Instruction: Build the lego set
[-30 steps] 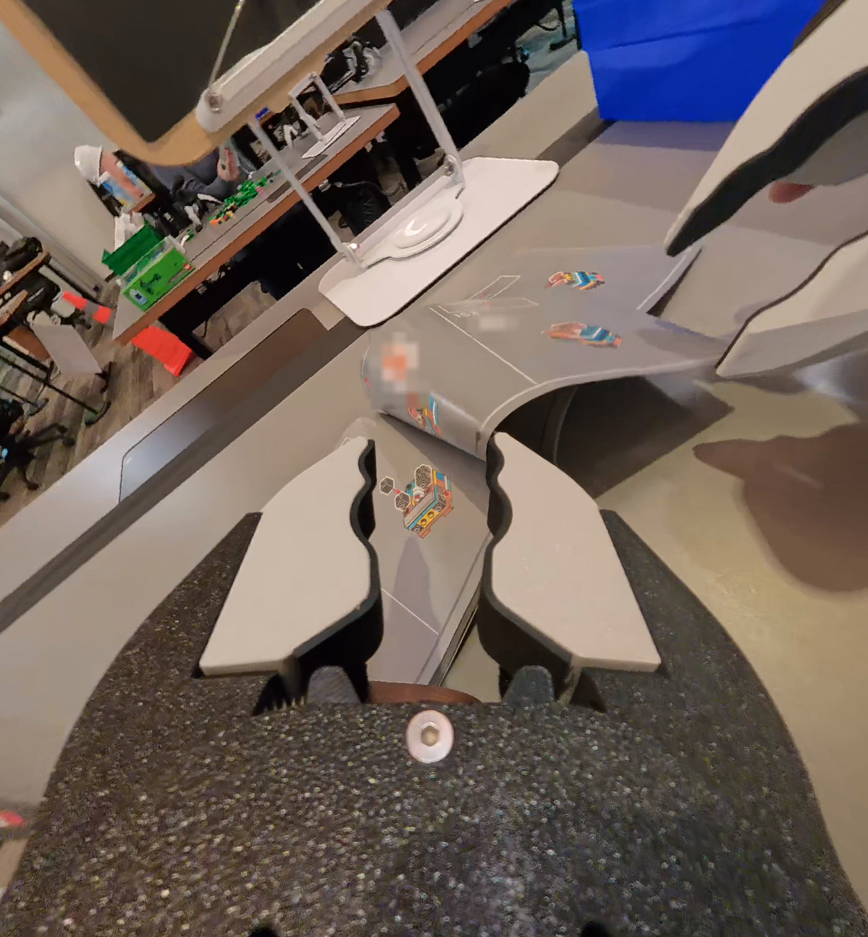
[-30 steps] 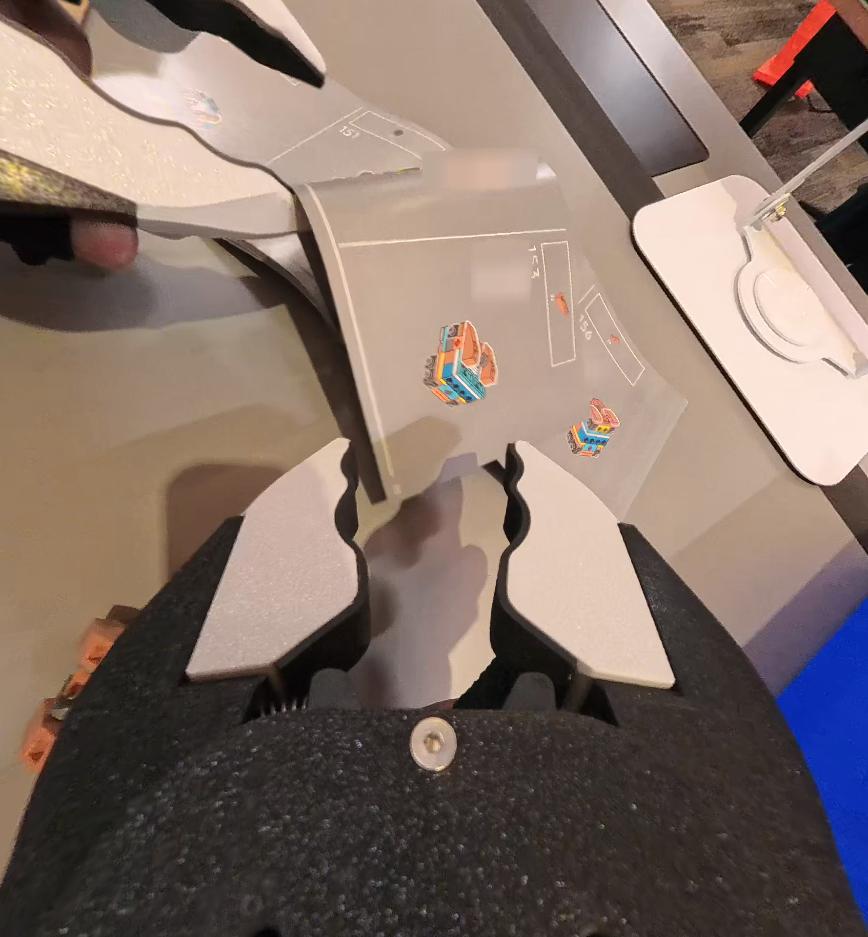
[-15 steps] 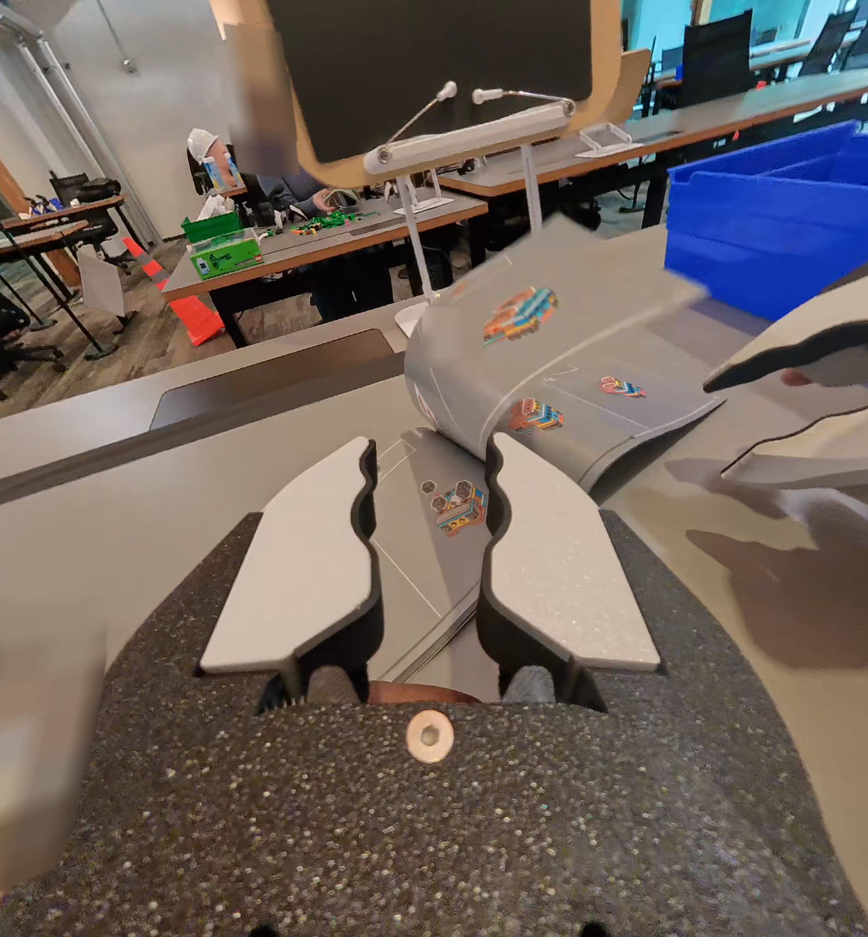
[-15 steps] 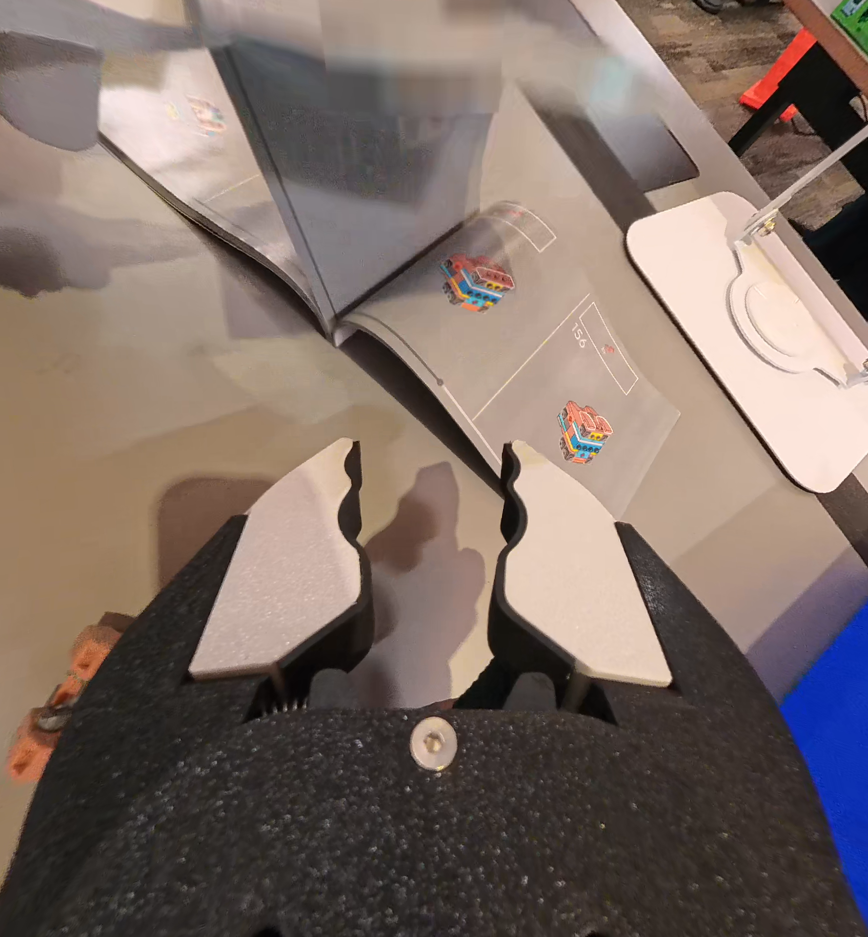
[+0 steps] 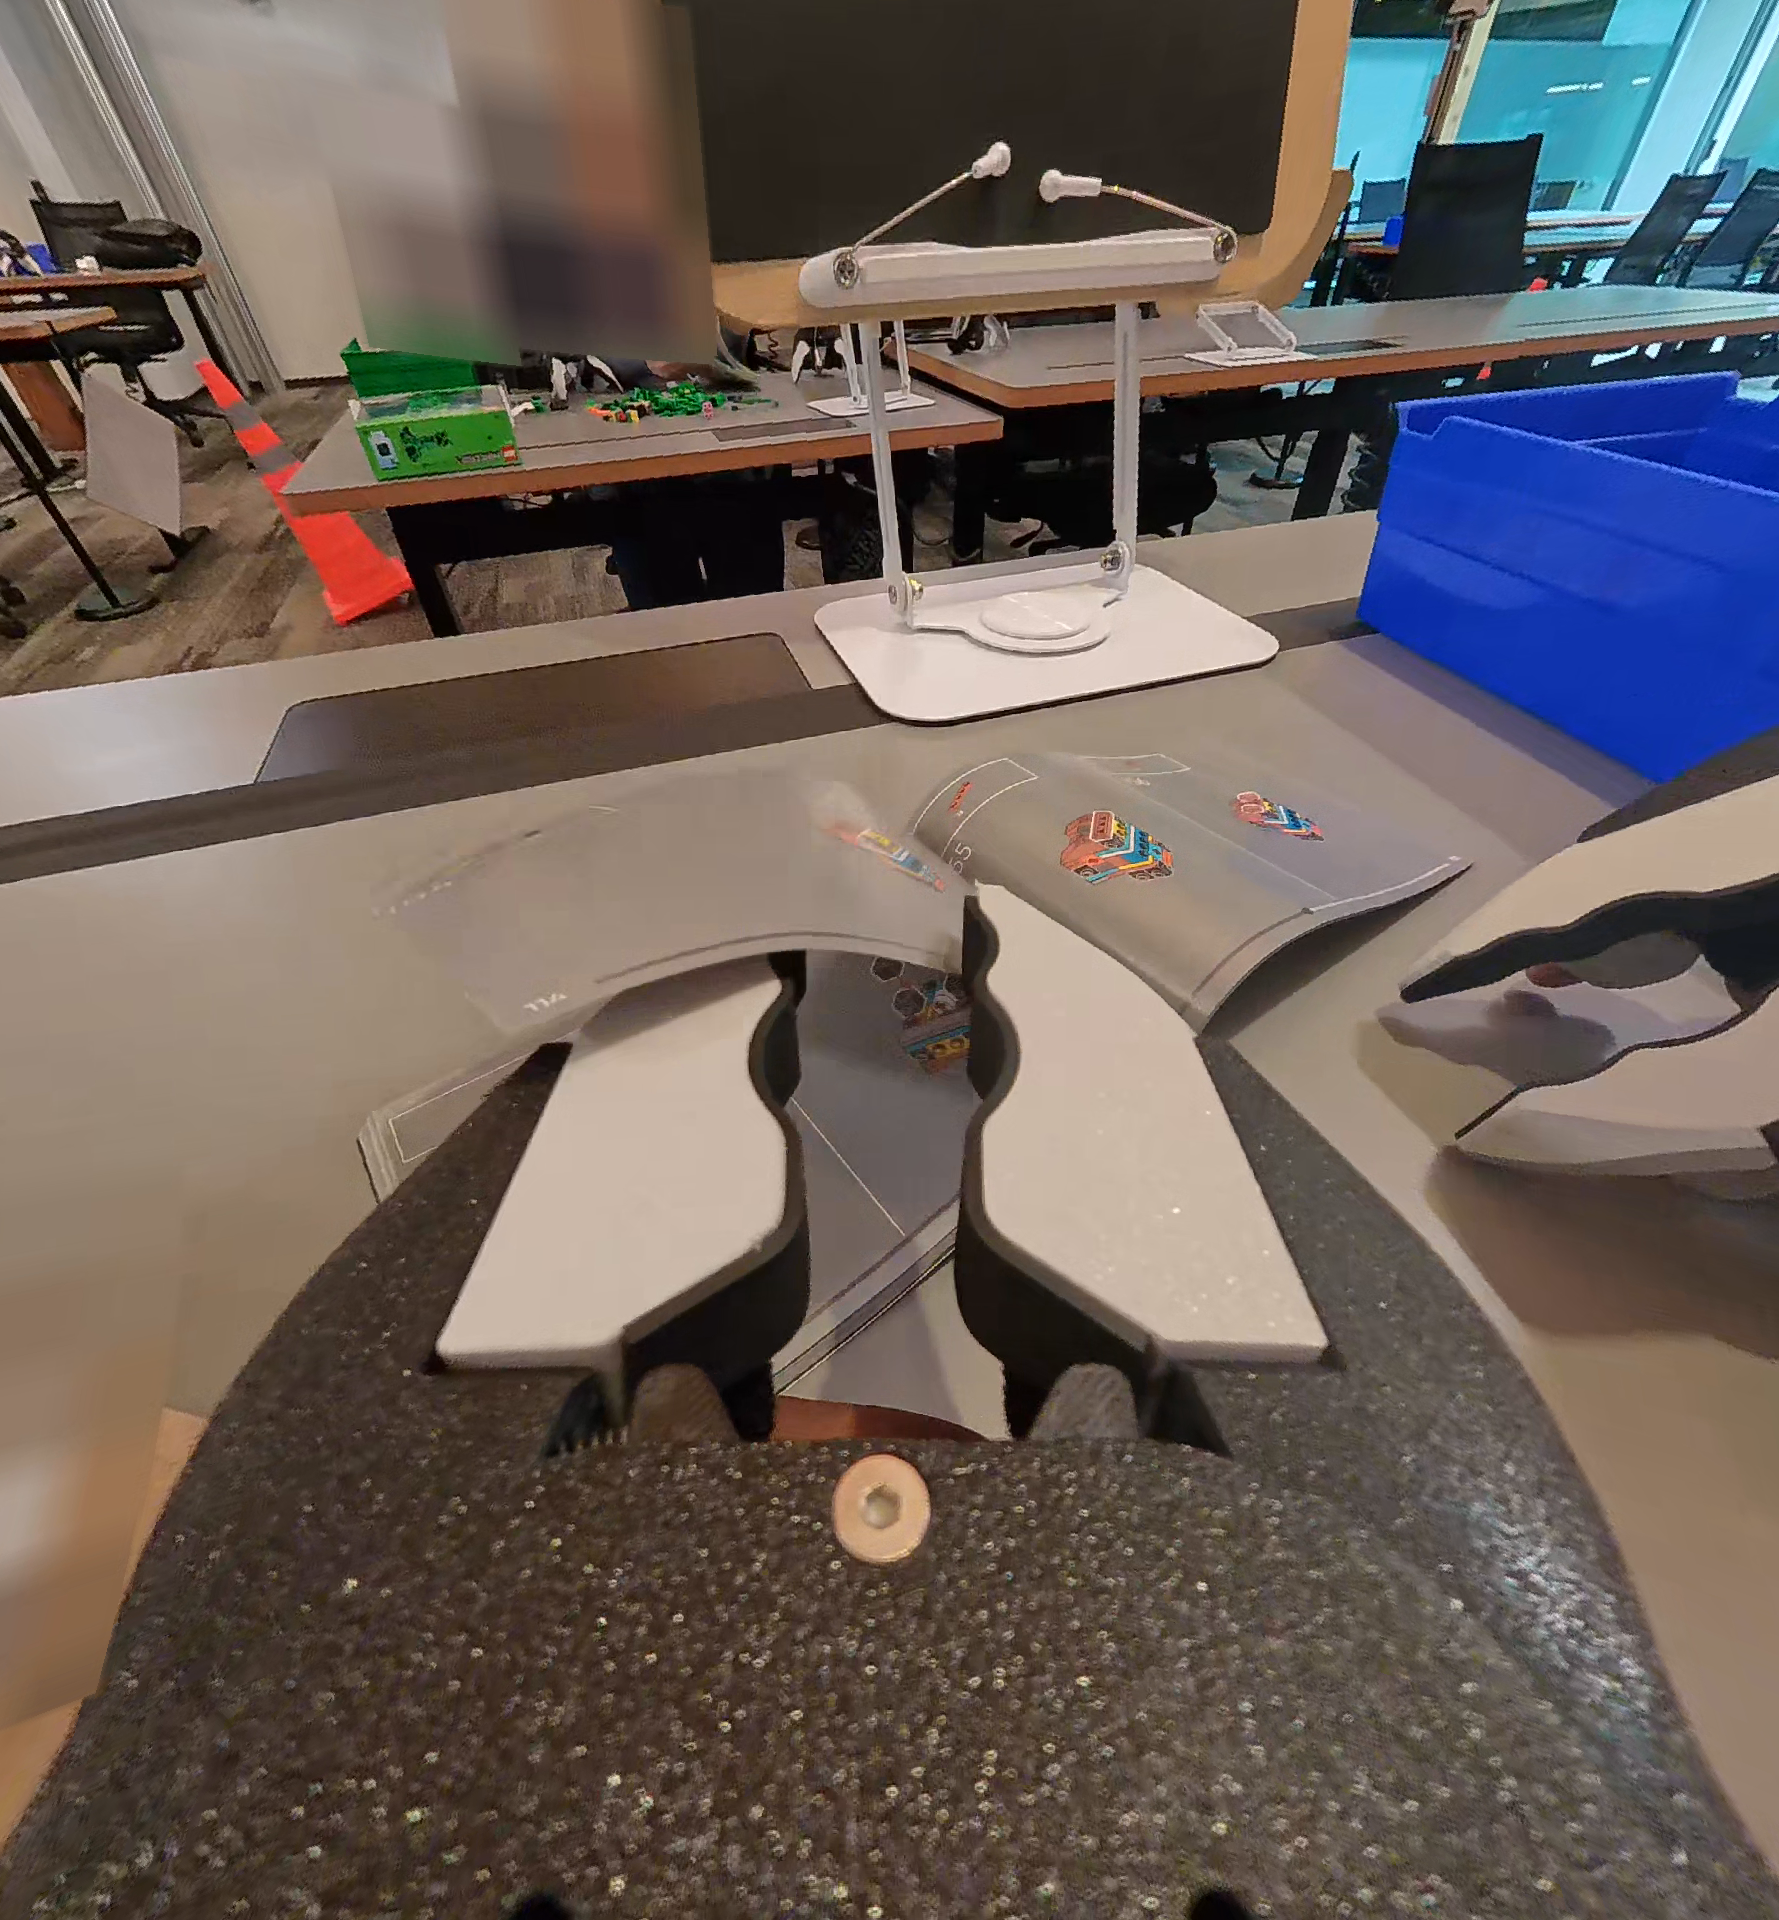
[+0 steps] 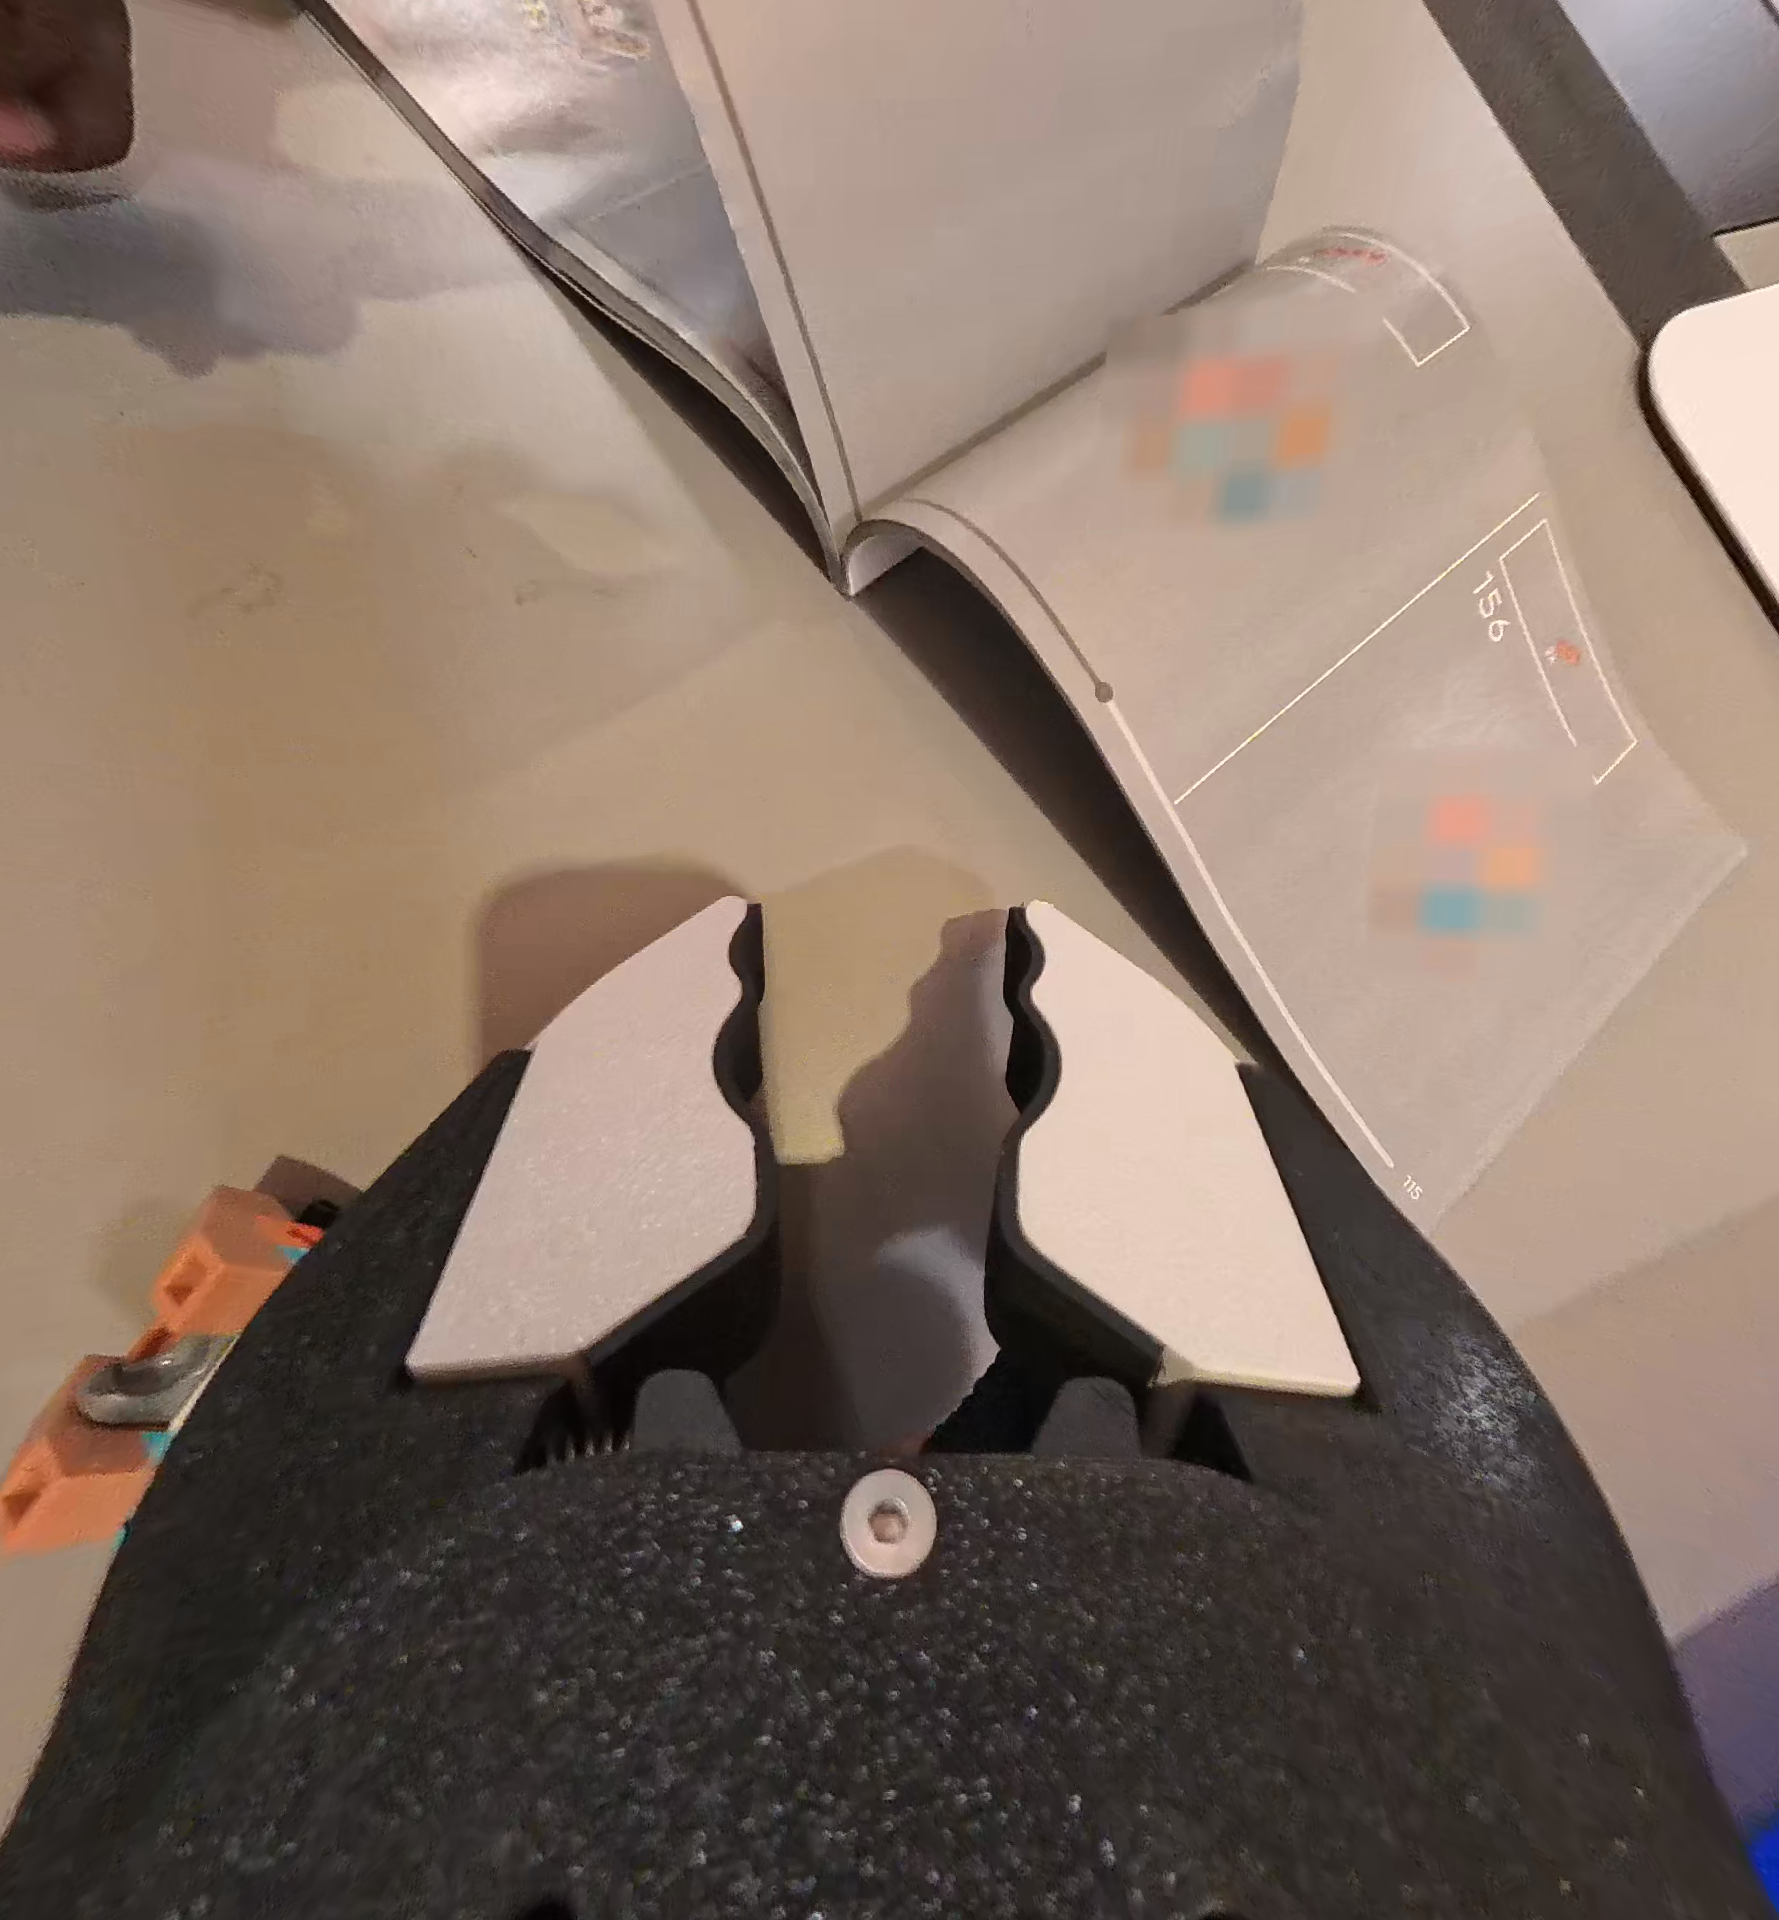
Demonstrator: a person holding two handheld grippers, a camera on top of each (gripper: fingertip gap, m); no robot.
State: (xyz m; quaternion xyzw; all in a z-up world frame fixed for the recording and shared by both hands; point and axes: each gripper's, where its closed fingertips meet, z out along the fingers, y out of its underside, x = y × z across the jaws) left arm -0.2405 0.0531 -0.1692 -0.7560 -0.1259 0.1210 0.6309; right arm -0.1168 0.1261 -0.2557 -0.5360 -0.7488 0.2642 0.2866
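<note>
A: Where is the lego build sitting?

B: At the lower left of the right wrist view, touching nothing, beside the right gripper, whose jaws are standing apart and empty.

A: And the left gripper?

B: It is hovering apart over the instruction booklet, a loose page arching above its fingertips; the right one looks nearer the build.

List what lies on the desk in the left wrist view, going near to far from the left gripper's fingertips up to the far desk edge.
left gripper → instruction booklet, one page arched over the fingertips → dark strip across the desk → white stand base.
</note>
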